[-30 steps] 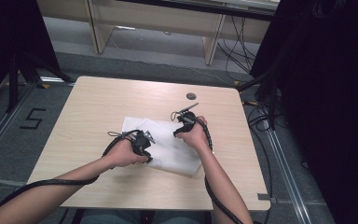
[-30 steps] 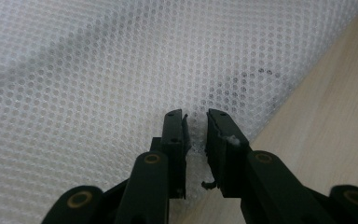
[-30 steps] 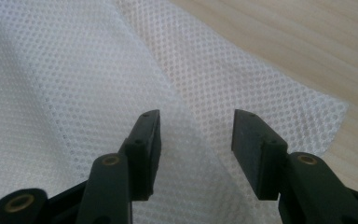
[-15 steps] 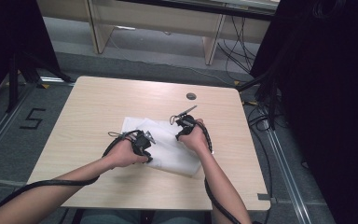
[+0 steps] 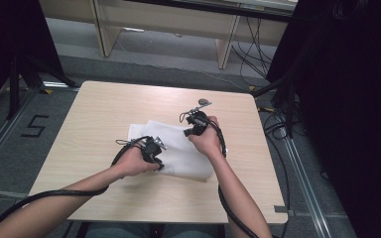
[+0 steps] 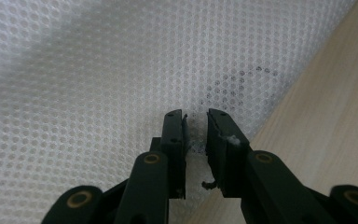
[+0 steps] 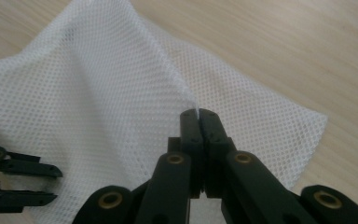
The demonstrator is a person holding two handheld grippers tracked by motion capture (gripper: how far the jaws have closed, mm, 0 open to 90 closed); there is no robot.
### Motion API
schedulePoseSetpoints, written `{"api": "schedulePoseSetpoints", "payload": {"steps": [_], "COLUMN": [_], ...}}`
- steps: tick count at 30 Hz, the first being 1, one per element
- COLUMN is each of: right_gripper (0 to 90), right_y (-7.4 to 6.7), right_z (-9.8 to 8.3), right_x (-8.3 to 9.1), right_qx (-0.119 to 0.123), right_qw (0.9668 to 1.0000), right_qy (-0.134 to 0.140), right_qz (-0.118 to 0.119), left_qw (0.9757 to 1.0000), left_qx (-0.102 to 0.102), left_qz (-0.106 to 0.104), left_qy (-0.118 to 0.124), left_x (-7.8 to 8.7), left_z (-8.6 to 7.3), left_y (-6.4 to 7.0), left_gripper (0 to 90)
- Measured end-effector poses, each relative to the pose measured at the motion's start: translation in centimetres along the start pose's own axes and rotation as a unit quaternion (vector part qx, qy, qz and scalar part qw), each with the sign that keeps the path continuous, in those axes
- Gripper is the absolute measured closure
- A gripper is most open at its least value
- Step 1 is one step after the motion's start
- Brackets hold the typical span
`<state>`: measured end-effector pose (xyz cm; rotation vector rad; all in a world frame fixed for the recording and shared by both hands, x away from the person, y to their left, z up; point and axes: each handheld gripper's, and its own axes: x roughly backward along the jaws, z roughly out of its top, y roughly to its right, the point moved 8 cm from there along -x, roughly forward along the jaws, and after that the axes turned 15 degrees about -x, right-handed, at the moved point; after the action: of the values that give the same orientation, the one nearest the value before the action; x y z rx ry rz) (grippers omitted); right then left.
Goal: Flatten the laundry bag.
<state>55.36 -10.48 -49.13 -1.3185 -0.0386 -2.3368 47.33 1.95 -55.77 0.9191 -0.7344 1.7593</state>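
A white mesh cloth (image 5: 178, 148) lies spread on the middle of the wooden table (image 5: 99, 114). My right gripper (image 5: 191, 131) is over its far part. In the right gripper view the jaws (image 7: 198, 114) are shut on a pinched ridge of the mesh (image 7: 98, 93), which rises as a fold towards them. My left gripper (image 5: 156, 154) is at the cloth's near left part. In the left gripper view its jaws (image 6: 196, 125) stand slightly apart, tips down on the mesh (image 6: 98, 70) close to the cloth's edge. The left gripper (image 7: 51, 184) also appears open in the right gripper view.
A small dark round thing (image 5: 204, 102) sits on the table just beyond my right hand. Bare wood surrounds the cloth on all sides. Cables trail off the near edge, and a desk frame and more cables stand on the floor beyond the table.
My right gripper has shifted slightly up and away with the pinched mesh. The left hand has stayed about where it was.
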Motion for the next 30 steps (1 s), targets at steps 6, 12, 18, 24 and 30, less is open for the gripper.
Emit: {"api": "schedulePoseSetpoints", "payload": {"steps": [6, 12, 18, 24, 30], "right_gripper": [90.0, 90.0, 90.0, 90.0, 90.0], "right_y": [-0.9, -1.4, -2.1, -3.6, -4.7], "right_z": [0.7, 0.9, 1.0, 1.1, 1.3], "right_x": [0.8, 1.2, 1.4, 2.8, 3.6], "right_qx": [0.020, 0.020, 0.027, 0.039, 0.042], "right_qw": [0.9995, 0.9994, 0.9989, 0.9973, 0.9964], "right_qy": [0.025, 0.025, 0.032, 0.047, 0.053], "right_qz": [0.007, 0.011, 0.020, 0.041, 0.051], "left_qw": [0.9999, 0.9992, 0.9996, 0.9999, 0.9999], "left_qx": [-0.011, -0.032, -0.016, -0.013, -0.008], "left_qz": [0.010, -0.018, -0.022, -0.010, 0.011], "left_qy": [0.005, 0.015, 0.010, 0.006, 0.002], "left_x": [0.9, 1.1, -0.2, -0.4, -0.6], "left_z": [0.3, 0.8, 0.5, 0.3, 0.5], "left_y": [-0.1, 2.3, 2.4, 1.5, 0.1], "left_gripper": [75.7, 79.7, 80.9, 81.5, 81.0]}}
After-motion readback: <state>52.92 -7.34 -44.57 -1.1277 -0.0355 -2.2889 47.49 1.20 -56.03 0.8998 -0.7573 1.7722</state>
